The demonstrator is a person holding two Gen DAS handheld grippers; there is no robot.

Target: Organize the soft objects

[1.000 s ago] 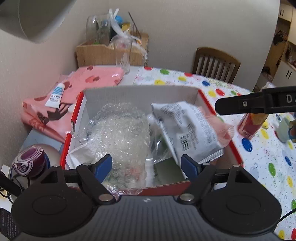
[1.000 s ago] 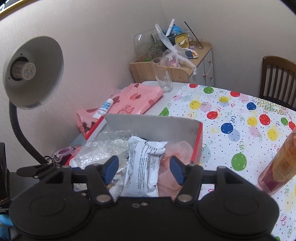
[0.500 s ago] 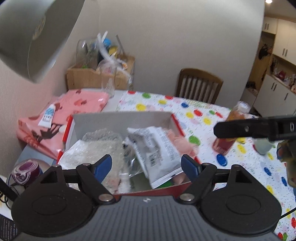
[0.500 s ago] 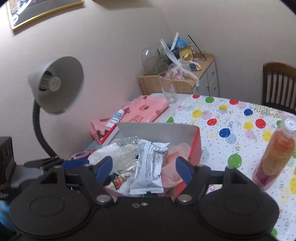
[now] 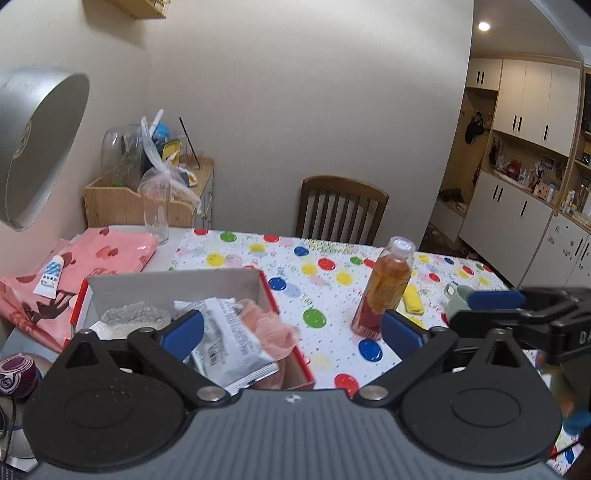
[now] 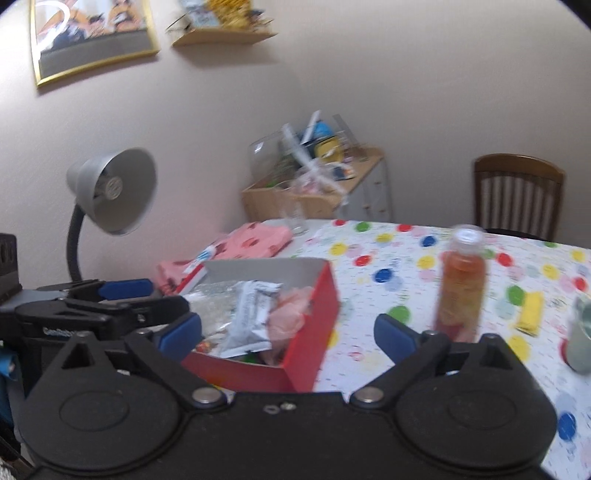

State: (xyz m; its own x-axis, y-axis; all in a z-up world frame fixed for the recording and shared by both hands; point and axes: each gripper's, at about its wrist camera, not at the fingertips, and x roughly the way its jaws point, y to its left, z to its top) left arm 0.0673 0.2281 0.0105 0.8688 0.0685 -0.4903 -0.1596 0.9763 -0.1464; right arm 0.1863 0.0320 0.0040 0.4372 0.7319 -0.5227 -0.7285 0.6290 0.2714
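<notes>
Left gripper (image 5: 291, 332) and right gripper (image 6: 288, 334): jaws opening wide, nothing between the smooth blue pads. Just ahead, a red cardboard box (image 5: 284, 321) with grey inner walls is seen; inside it are lodged crinkled bubble wrap (image 5: 135, 314), a printed grey pouch (image 5: 229, 339) and a pink mesh puff (image 5: 269, 325). Right of the box a tall orange bottle (image 5: 386, 291) stands on the dotted glossy tablecloth (image 5: 321, 284). Behind the box, folded pink cloth (image 5: 107, 254).

Lighting even and moderately bright. One recessed ceiling light (image 5: 484, 26) glows at upper right of the left wrist view. Shadows soft. Left wrist view sharp. Right wrist view motion-blurred throughout: bottle (image 6: 460, 286) and bench (image 6: 406, 266) pattern smeared. Fisheye bending and dark corners in both.
</notes>
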